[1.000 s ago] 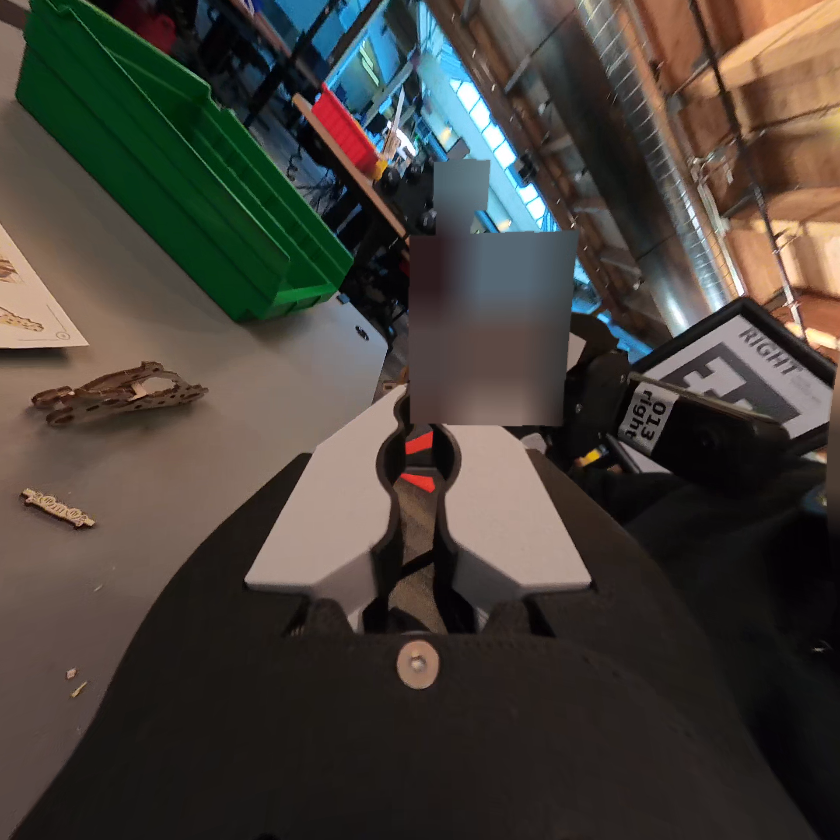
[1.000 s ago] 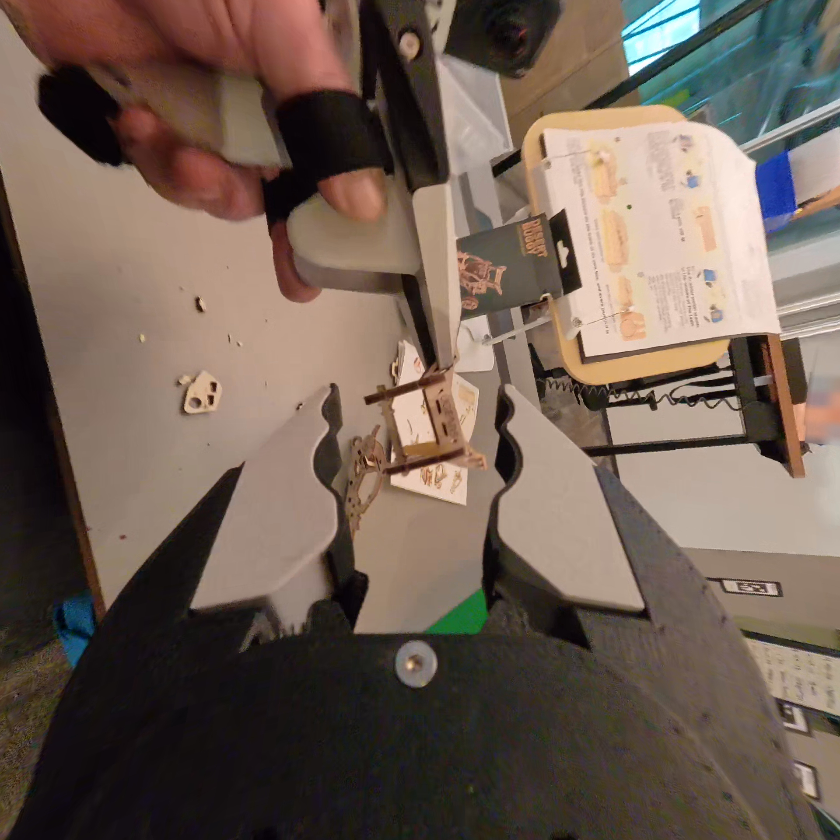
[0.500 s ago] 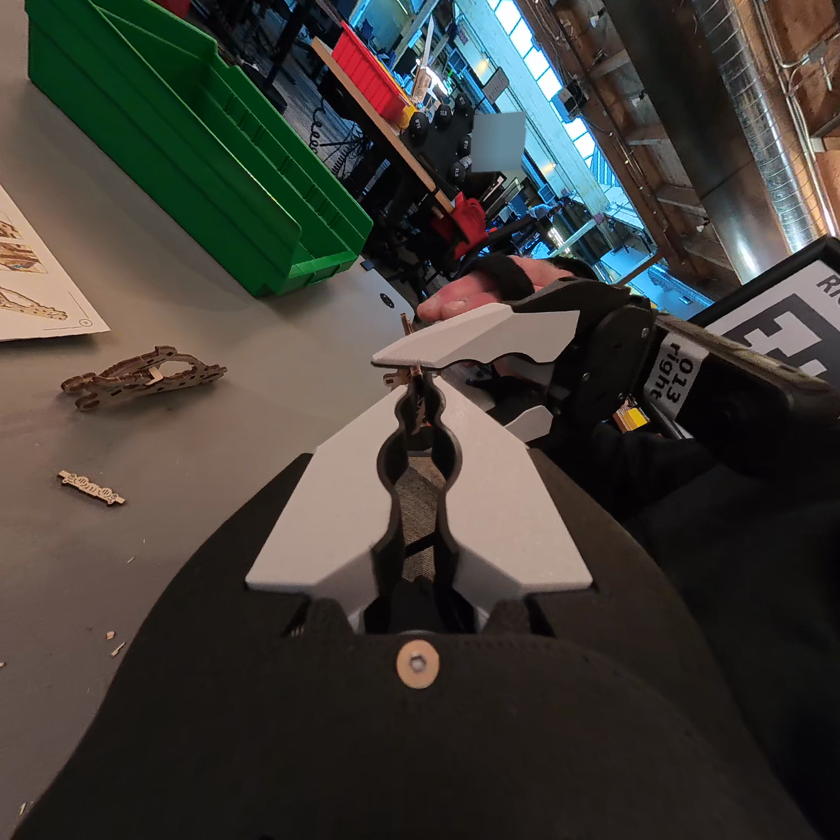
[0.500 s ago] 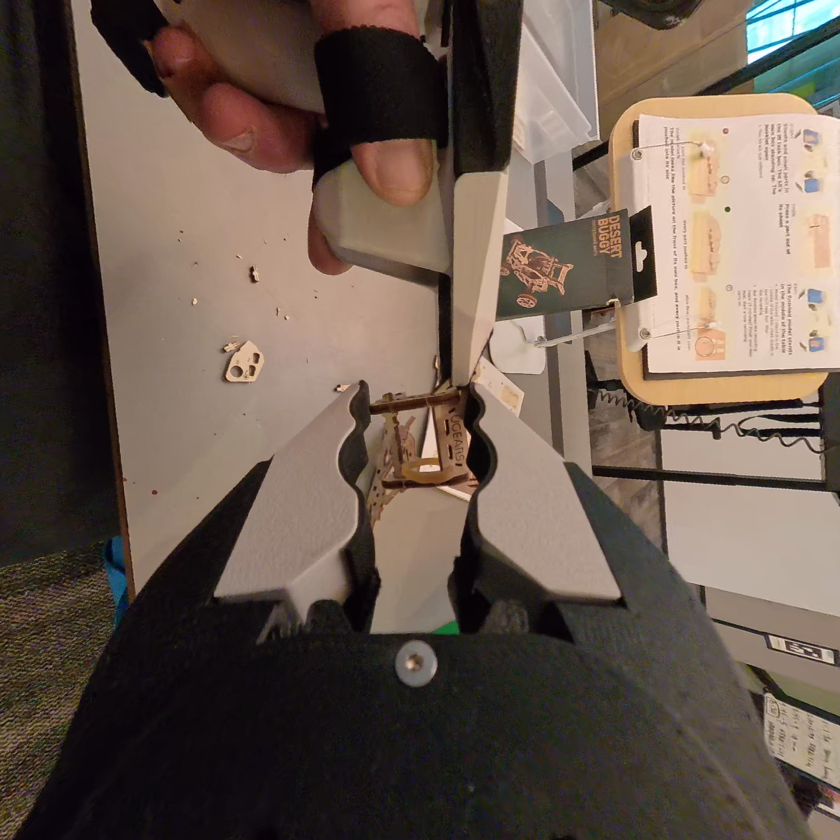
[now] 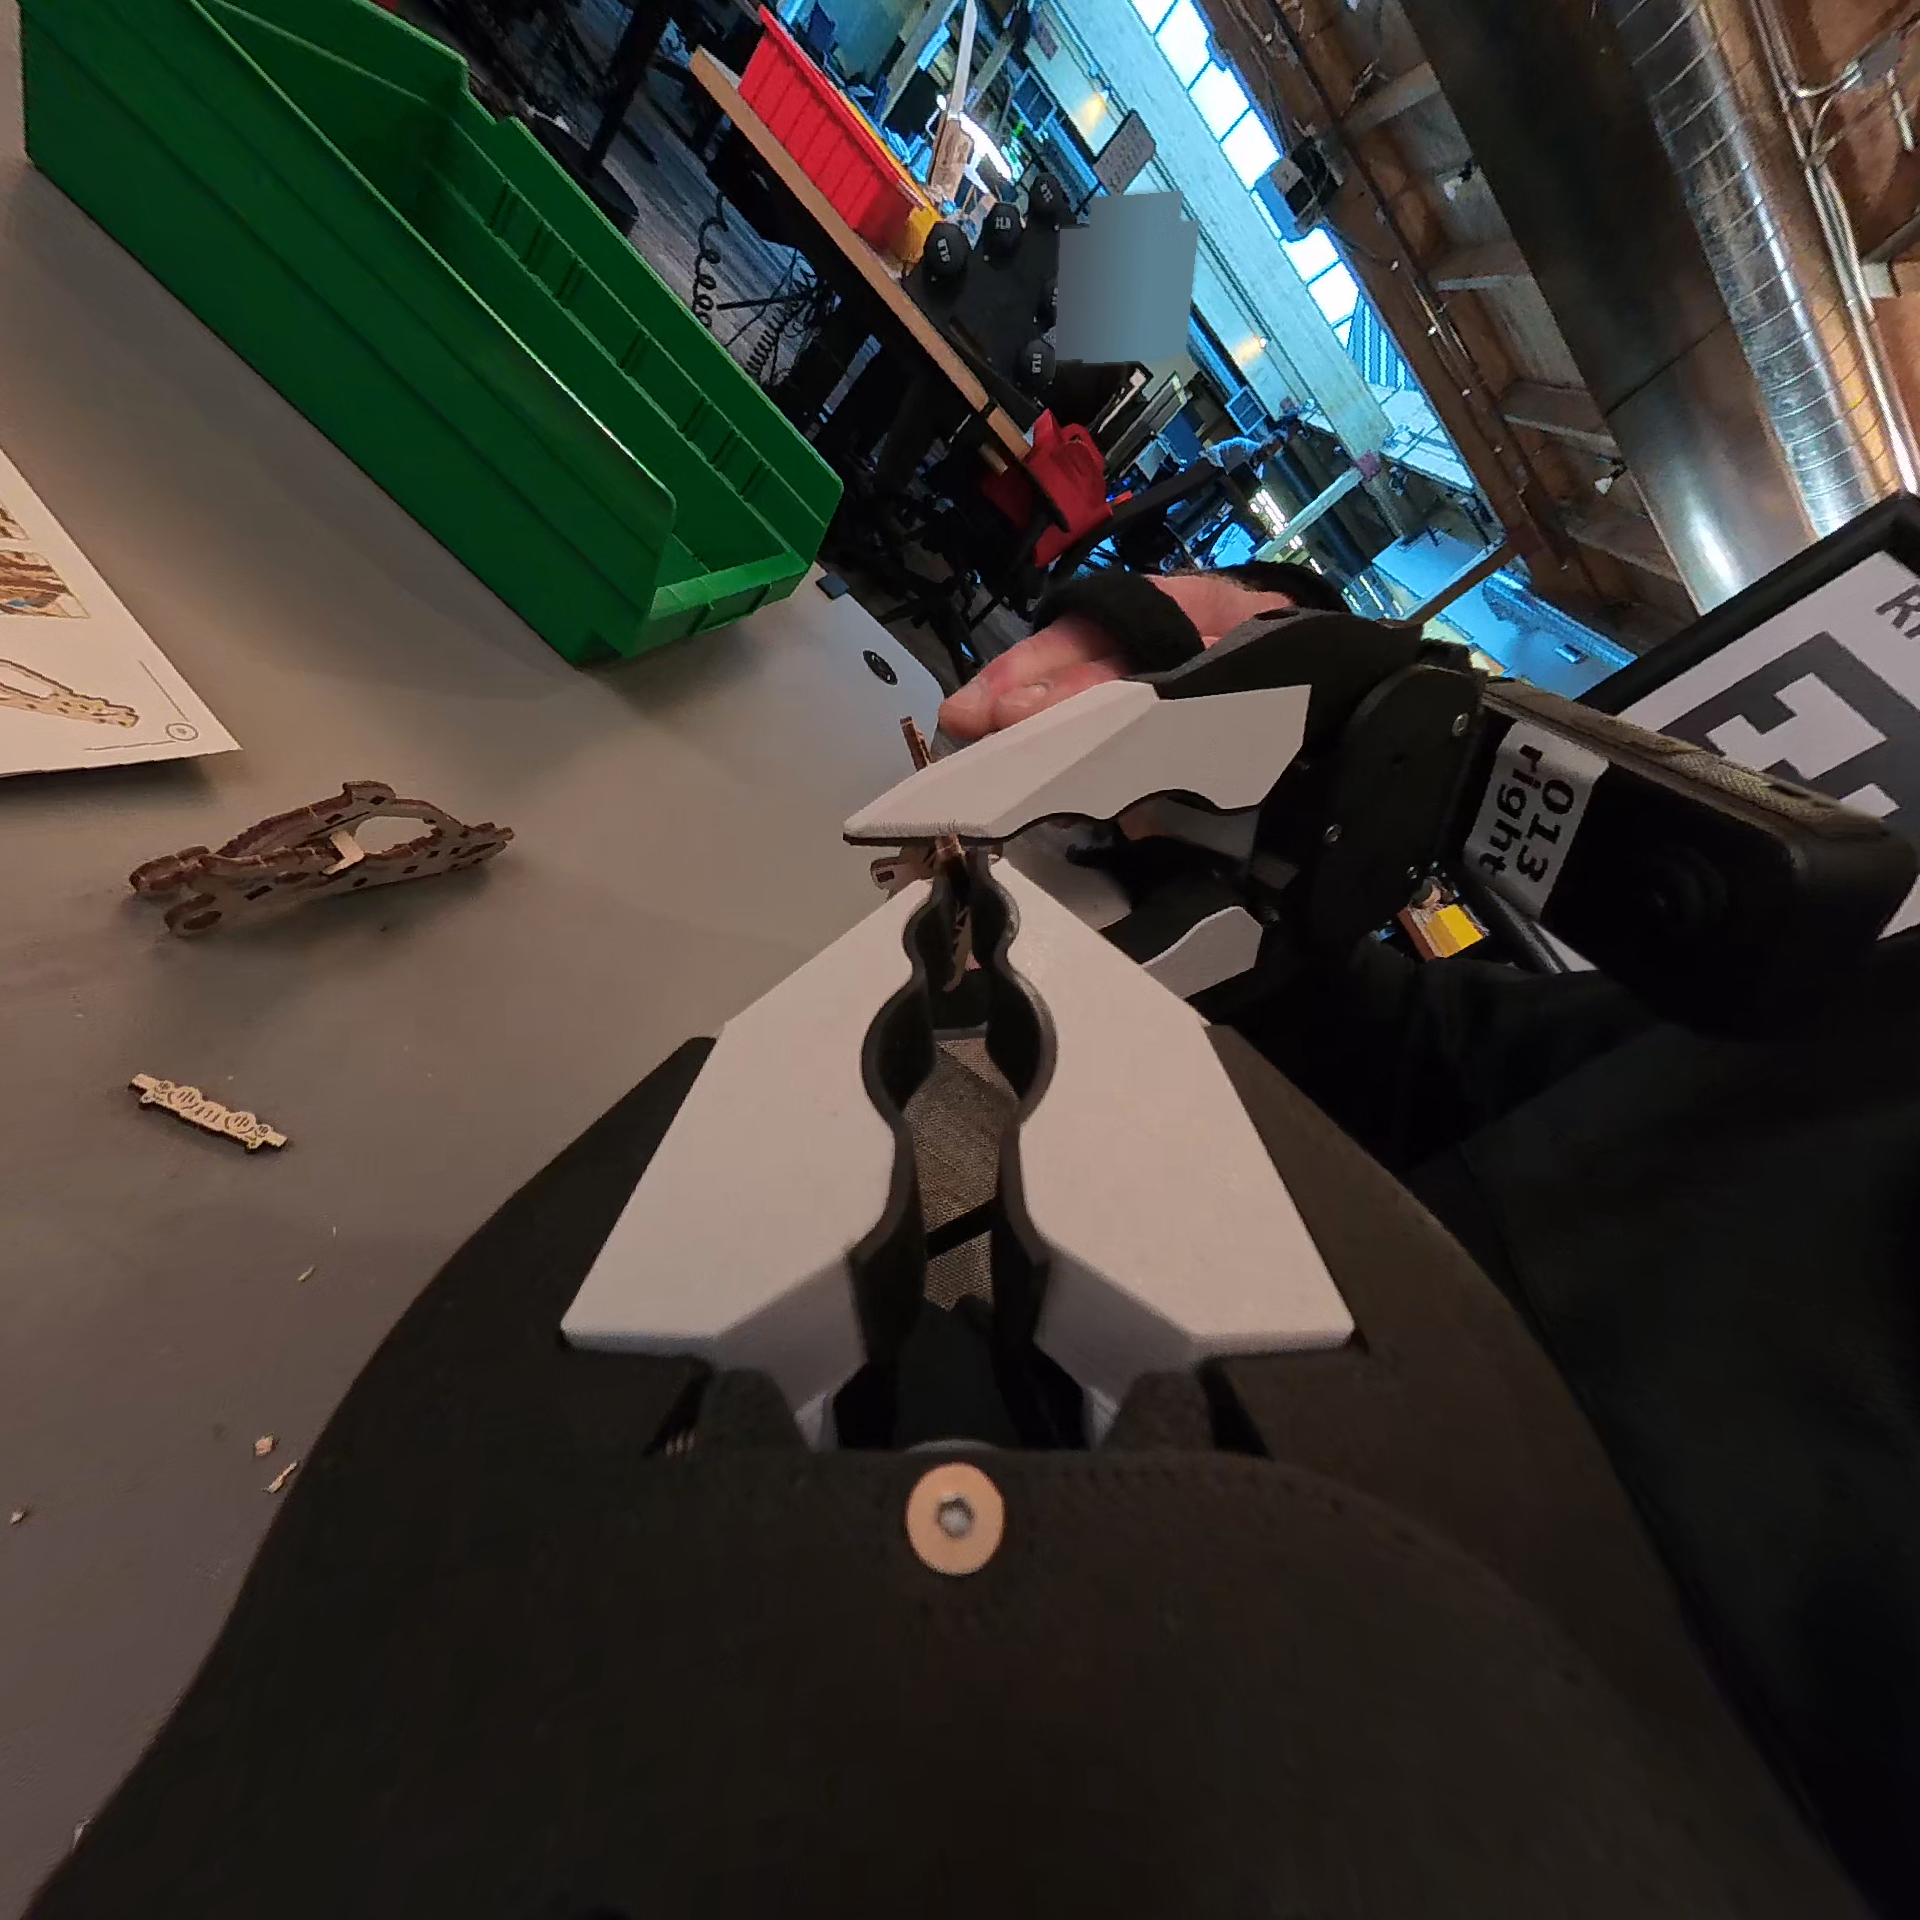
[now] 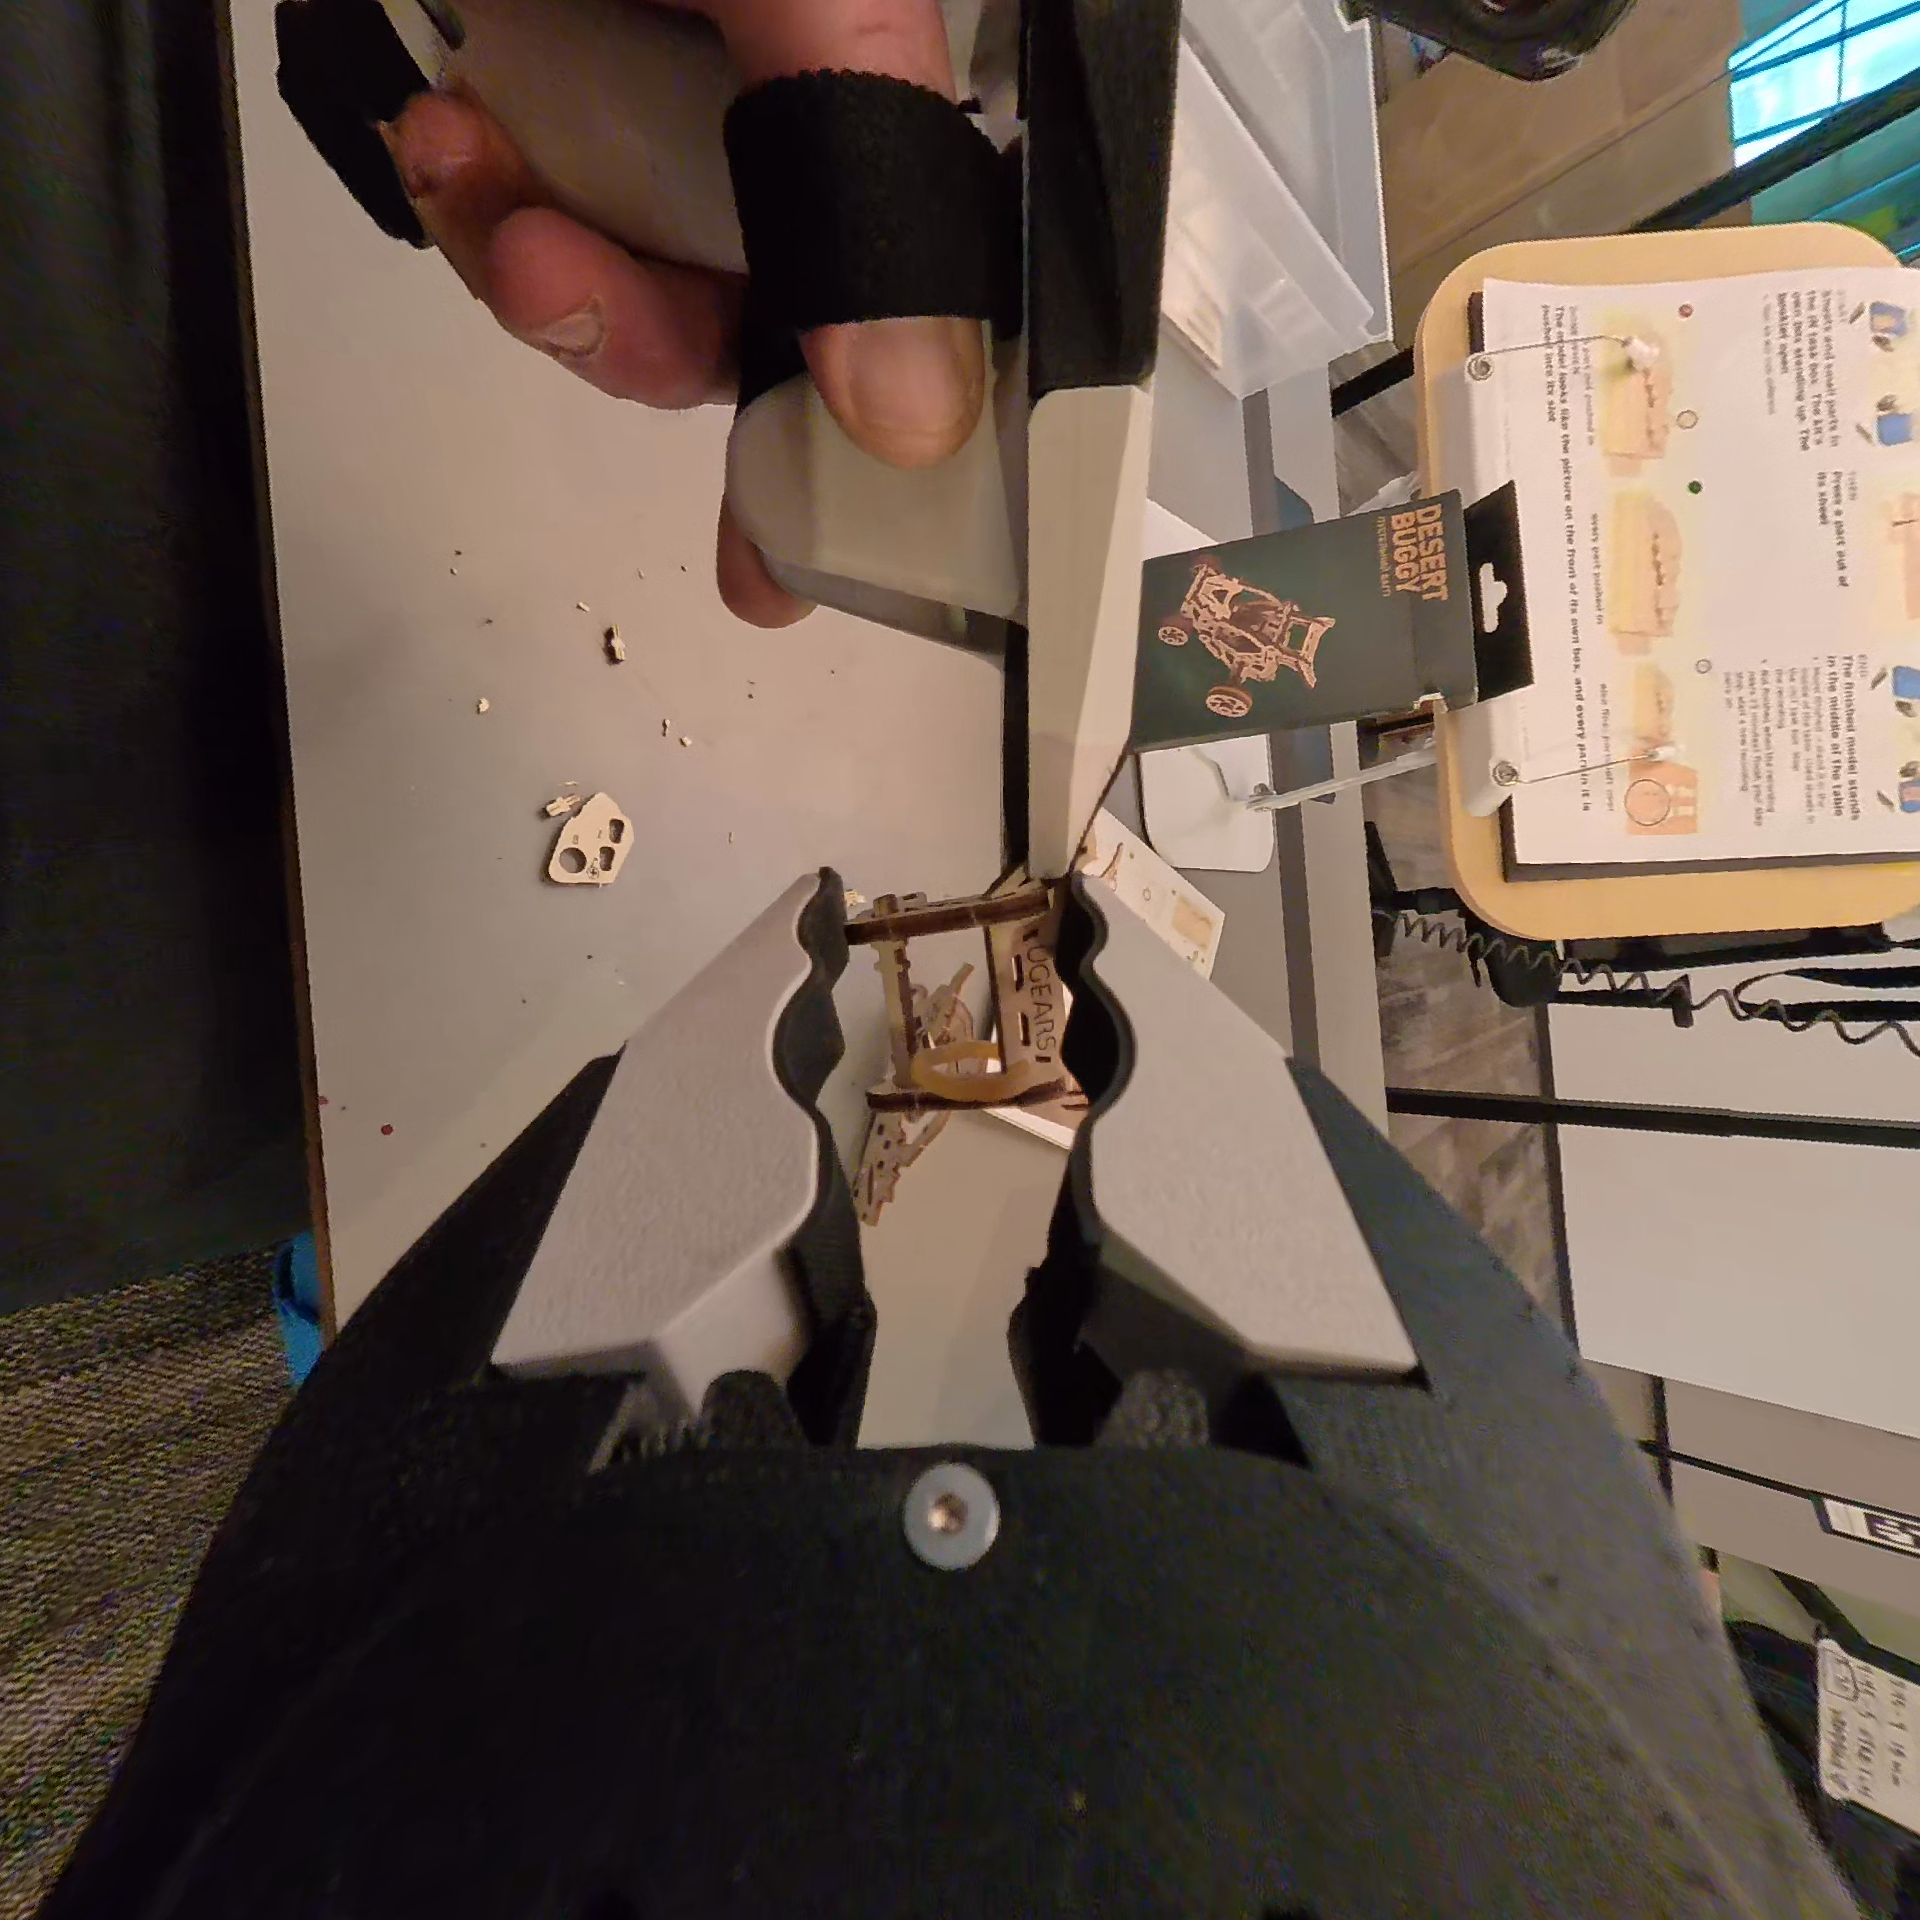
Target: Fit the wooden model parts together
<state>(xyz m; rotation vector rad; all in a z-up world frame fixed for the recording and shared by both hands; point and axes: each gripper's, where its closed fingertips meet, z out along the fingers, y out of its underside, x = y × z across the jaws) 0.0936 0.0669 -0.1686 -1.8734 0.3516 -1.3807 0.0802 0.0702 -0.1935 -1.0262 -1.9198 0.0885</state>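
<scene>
A small wooden frame assembly (image 6: 1023, 997) with two cross rods and a rubber band is held up over the table by both grippers. My left gripper (image 5: 951, 883) is shut on one side plate of it; in the right wrist view it comes down from above (image 6: 1081, 644) with a person's hand on it. My right gripper (image 6: 951, 914) is shut on the frame, its pads pressing the rod ends from both sides. Its upper finger (image 5: 1039, 779) lies across my left gripper's tips. A flat wooden chassis part (image 5: 322, 857) lies on the grey table (image 5: 468, 1018).
A small wooden strip (image 5: 208, 1114) and an instruction sheet (image 5: 62, 644) lie left; a green bin (image 5: 416, 312) stands behind. A small holed wooden piece (image 6: 590, 854) and chips lie on the table. A dark kit box (image 6: 1299, 623) and a clipboard (image 6: 1683, 571) stand beyond the edge. The grippers are tip to tip, or close to it.
My right gripper moved in and closed from wide open onto the frame that my left gripper holds. My left gripper stayed shut and swung toward the table.
</scene>
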